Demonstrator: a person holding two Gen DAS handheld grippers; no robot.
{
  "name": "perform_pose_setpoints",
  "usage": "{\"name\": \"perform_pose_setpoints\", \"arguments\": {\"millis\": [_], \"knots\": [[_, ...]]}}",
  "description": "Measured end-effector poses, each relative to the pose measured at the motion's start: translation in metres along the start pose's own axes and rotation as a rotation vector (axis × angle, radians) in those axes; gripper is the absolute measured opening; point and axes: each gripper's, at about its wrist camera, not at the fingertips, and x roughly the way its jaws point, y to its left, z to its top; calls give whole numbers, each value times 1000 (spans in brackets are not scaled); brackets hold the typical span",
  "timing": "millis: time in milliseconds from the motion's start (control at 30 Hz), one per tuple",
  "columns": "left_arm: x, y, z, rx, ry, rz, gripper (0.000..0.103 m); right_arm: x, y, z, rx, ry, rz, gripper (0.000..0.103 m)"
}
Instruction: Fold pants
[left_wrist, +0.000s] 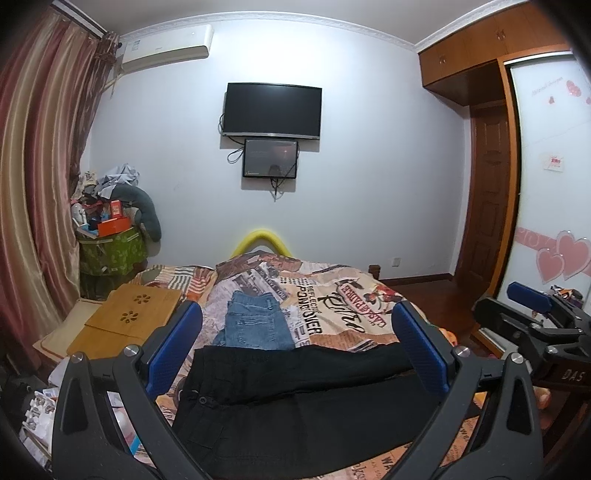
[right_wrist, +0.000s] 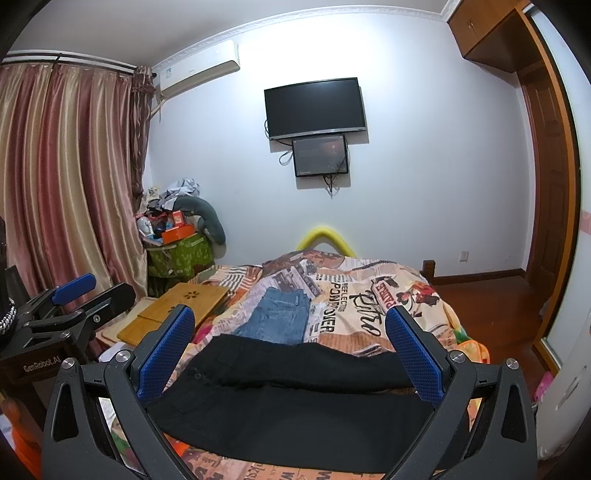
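Observation:
Black pants (left_wrist: 295, 398) lie across the near end of the bed, legs running to the right, waist button at the left; they show in the right wrist view (right_wrist: 295, 398) too. Folded blue jeans (left_wrist: 255, 325) (right_wrist: 280, 317) rest just beyond them. My left gripper (left_wrist: 295, 339) hovers open above the black pants, blue pads wide apart, holding nothing. My right gripper (right_wrist: 291, 343) is also open over the same pants with nothing between its fingers. Each gripper appears at the edge of the other's view, the right gripper (left_wrist: 532, 306) to the right and the left gripper (right_wrist: 74, 291) to the left.
The bed (left_wrist: 351, 306) has a newspaper-print cover. A wooden lap desk (left_wrist: 129, 317) lies at its left side, beside a cluttered green bin (left_wrist: 110, 251) and curtains (left_wrist: 40, 184). A wardrobe (left_wrist: 546, 184) and wooden floor (right_wrist: 491, 306) lie to the right.

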Motion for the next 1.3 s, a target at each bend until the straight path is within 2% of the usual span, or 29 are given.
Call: {"name": "perform_pose_setpoints", "arguments": {"millis": [167,333,500,700,800,967,1067,1167,1300], "knots": [[26,12,-1,-46,23,26,103,12,-3,-4,5,13,-15,103],[62,34,-5,-100,74,50,103,43,-16,-9,22,63,-34,103],[111,61,-16,-128,144,115,103,77,-34,-18,42,120,-69,103],[181,94,-39,-134,237,203,103,119,-51,-28,23,187,-111,103],[211,109,-55,-131,285,224,103,139,-56,-31,-15,213,-121,103],[260,131,-80,-76,331,293,103,170,-59,-36,-109,229,-121,103],[289,142,-95,-35,385,288,103,189,-59,-41,-170,242,-125,103],[314,151,-109,19,401,299,103,215,-65,-48,-178,299,-77,103],[346,168,-127,20,484,238,103,257,-78,-62,-143,425,-18,103]]}}
